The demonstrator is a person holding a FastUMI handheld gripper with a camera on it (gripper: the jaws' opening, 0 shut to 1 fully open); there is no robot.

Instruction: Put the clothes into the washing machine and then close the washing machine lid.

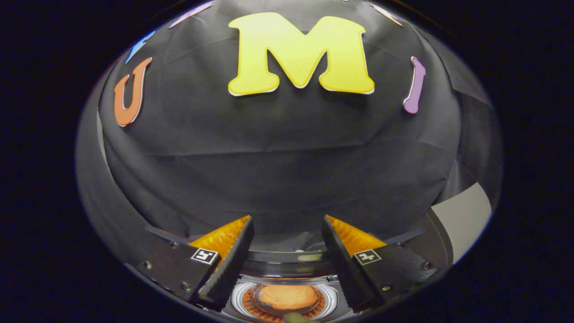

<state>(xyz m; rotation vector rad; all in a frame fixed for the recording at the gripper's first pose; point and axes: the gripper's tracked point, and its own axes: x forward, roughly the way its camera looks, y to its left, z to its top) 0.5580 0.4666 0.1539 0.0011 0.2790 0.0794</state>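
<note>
My gripper (pixel 287 224) is open, its two black ridged fingers with orange sides spread wide and nothing between them. Below and between the fingers I look down into the washing machine's round opening (pixel 287 301), ringed by a silvery rim (pixel 238 296). An orange piece of clothing (pixel 288 296) lies inside the drum. The machine's dark top edge (pixel 287 256) runs across just beyond the opening. A small olive-coloured thing (pixel 298 317) pokes in at the nearest side of the opening; I cannot tell what it is.
The booth's black cloth wall (pixel 278 157) rises straight ahead of the fingers. A pale grey panel (pixel 464 215) shows off to the right, past the right finger.
</note>
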